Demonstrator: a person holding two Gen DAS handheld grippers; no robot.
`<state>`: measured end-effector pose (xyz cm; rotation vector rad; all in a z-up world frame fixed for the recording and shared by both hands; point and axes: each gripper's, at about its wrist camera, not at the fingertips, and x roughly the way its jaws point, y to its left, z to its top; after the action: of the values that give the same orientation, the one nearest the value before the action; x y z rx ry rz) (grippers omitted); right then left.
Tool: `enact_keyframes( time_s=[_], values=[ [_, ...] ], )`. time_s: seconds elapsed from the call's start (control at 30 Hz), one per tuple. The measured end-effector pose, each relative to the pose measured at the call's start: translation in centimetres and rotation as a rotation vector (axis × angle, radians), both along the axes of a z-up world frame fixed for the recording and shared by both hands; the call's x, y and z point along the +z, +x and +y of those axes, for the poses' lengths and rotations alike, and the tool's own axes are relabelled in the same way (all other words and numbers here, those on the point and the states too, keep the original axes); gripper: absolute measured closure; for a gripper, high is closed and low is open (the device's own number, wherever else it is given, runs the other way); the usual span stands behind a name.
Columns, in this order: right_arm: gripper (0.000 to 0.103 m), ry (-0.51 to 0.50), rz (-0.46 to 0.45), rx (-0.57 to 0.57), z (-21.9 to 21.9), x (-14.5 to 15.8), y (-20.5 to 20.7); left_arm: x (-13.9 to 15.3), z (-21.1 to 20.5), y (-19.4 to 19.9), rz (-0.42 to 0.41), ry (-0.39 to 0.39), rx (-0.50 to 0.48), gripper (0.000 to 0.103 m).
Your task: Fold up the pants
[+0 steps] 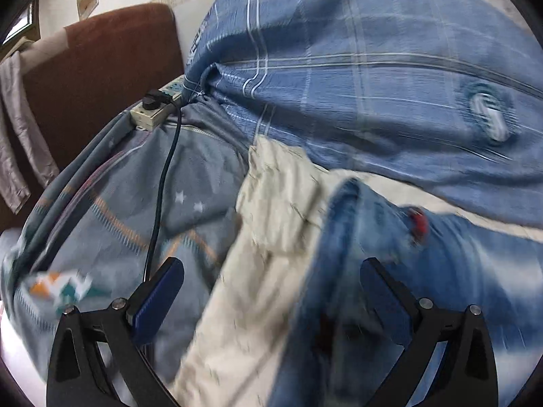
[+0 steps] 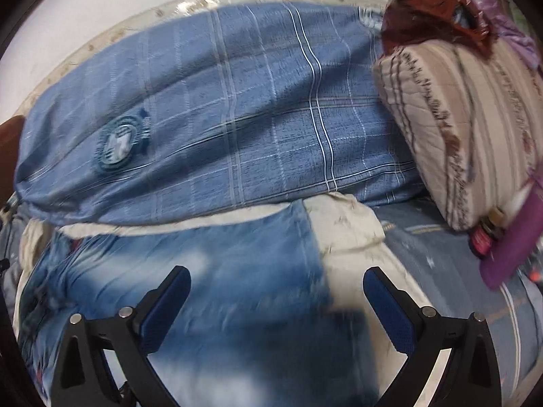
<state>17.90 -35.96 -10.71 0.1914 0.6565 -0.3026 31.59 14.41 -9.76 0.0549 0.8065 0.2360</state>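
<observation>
1. While both claws, left gripper (image 1: 271, 281) and right gripper (image 2: 276, 288), gape empty, jeans (image 2: 203, 271) lie near, on cream cloth (image 1: 278, 200)
2. Grabbing cloth with denim risks dragging both

No words or numbers can be read in either view. The round badge (image 2: 118, 144) printed on the blue checked quilt (image 2: 237, 108) is too blurred to make out, and the line of lettering (image 1: 196, 42) along the quilt's far left edge is smeared as well.
</observation>
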Motion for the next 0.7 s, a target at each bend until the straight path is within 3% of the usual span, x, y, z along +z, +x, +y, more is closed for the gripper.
enact_keyframes(
  time_s=[0.1, 0.23, 0.37, 0.43, 0.5, 0.63, 0.7],
  values=[
    [0.000, 0.036, 0.035, -0.011, -2.4, -0.2, 3.3, -0.6, -0.5, 4.4, 0.052, 0.002, -0.032, 0.000],
    [0.001, 0.103, 0.079, -0.028, -5.4, -1.1, 6.9, -2.5, -2.6, 10.1, 0.158, -0.079, -0.109, 0.000],
    [0.004, 0.167, 0.112, -0.040, -7.6, -2.1, 9.6, -4.8, -4.4, 13.8, 0.217, -0.120, -0.136, 0.000],
    [0.007, 0.176, 0.135, -0.034, -8.3, -2.6, 10.8, -6.0, -5.6, 14.9, 0.230, -0.100, -0.156, 0.002],
    [0.012, 0.169, 0.165, -0.022, -8.6, -3.2, 11.9, -7.2, -6.8, 15.7, 0.247, -0.094, -0.196, 0.015],
    [0.022, 0.144, 0.207, -0.025, -9.3, -4.8, 14.5, -8.9, -7.5, 16.8, 0.271, -0.069, -0.190, 0.017],
    [0.031, 0.158, 0.235, -0.024, -9.6, -5.9, 16.1, -9.0, -7.5, 16.9, 0.258, -0.073, -0.183, 0.033]
  ],
)
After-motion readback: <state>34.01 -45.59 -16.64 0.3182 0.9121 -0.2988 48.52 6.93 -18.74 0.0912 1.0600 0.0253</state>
